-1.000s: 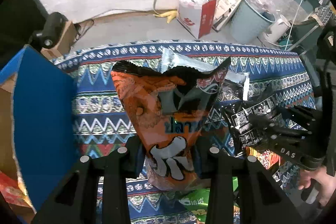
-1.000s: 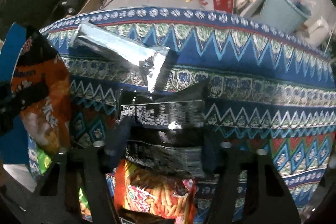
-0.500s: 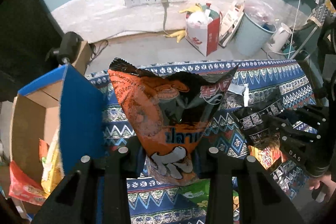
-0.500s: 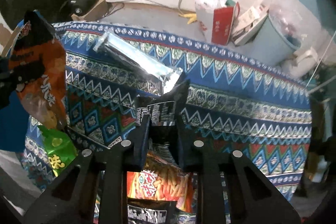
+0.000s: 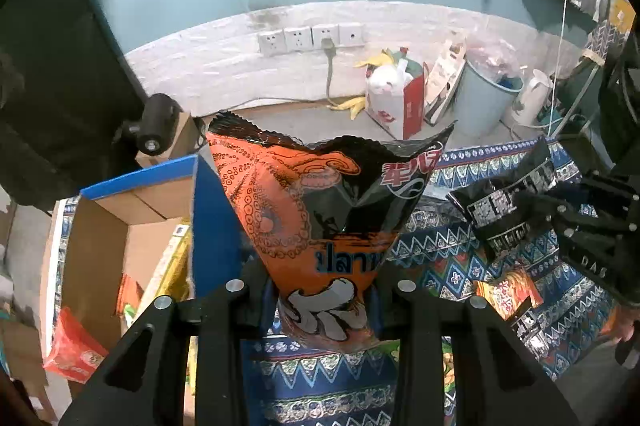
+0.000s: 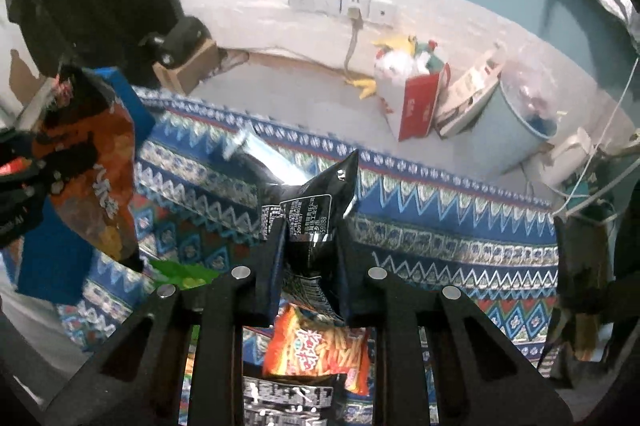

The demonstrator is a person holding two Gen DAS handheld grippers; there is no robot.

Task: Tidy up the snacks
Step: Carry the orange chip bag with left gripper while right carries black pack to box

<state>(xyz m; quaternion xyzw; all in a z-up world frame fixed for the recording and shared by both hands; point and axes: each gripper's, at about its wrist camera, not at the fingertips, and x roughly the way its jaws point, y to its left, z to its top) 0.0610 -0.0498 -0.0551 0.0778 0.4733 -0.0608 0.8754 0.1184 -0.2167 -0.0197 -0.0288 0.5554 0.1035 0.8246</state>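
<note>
My left gripper (image 5: 320, 300) is shut on an orange and black octopus snack bag (image 5: 320, 202) and holds it upright in the air, just right of an open cardboard box with blue flaps (image 5: 132, 226). The same bag shows at the left of the right wrist view (image 6: 88, 154). My right gripper (image 6: 310, 266) is shut on a black snack bag (image 6: 316, 210), lifted above the patterned blue cloth (image 6: 440, 210). That black bag and right gripper show at the right of the left wrist view (image 5: 508, 202).
The box holds several snack packs (image 5: 76, 350). On the cloth lie a red fries bag (image 6: 316, 350), a green bag (image 6: 180, 272), a silver bag (image 6: 256, 150) and another black bag (image 6: 288, 402). A bin (image 5: 484, 98) and a red-white paper bag (image 5: 396, 102) stand on the floor.
Both grippers have risen with their bags. The right gripper's jaws closed tight on the black bag. The left gripper has shifted toward the cardboard box, more of which shows now.
</note>
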